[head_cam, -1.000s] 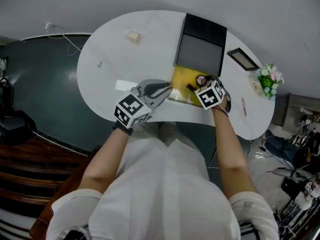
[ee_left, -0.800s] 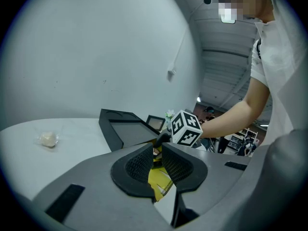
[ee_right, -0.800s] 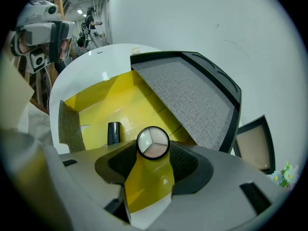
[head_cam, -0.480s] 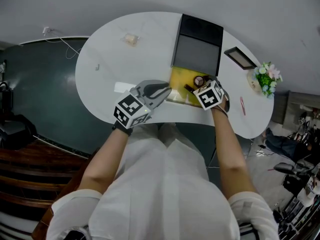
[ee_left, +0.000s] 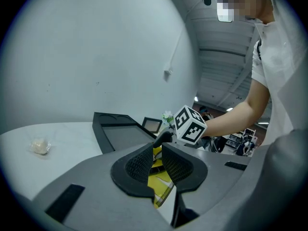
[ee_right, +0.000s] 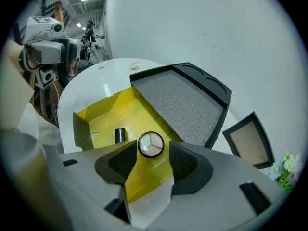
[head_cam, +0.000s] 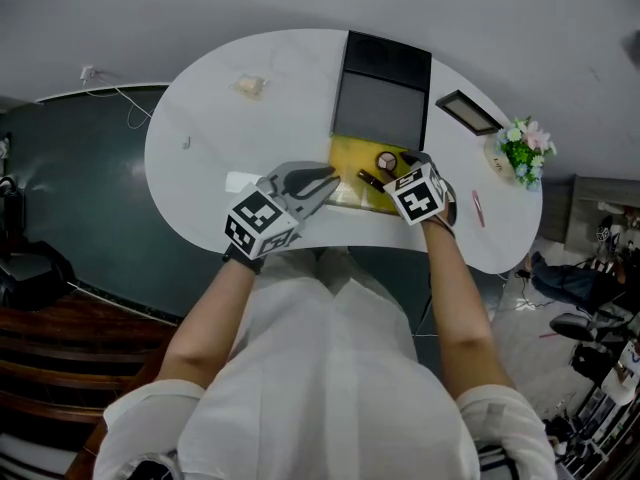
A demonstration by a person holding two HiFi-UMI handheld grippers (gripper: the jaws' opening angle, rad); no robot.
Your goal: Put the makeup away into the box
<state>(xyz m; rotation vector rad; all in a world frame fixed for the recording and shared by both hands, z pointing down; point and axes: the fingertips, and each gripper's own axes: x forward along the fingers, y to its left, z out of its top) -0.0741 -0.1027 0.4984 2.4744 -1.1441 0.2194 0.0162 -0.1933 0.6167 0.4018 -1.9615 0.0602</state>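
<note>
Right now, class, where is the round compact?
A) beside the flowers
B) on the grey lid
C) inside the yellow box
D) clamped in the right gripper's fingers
C: the round compact lies on the yellow box floor, beyond the right gripper and its parted fingers.

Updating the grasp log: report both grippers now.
Left gripper: open, empty.
Right gripper: open, empty; the compact lies in the yellow box.
</note>
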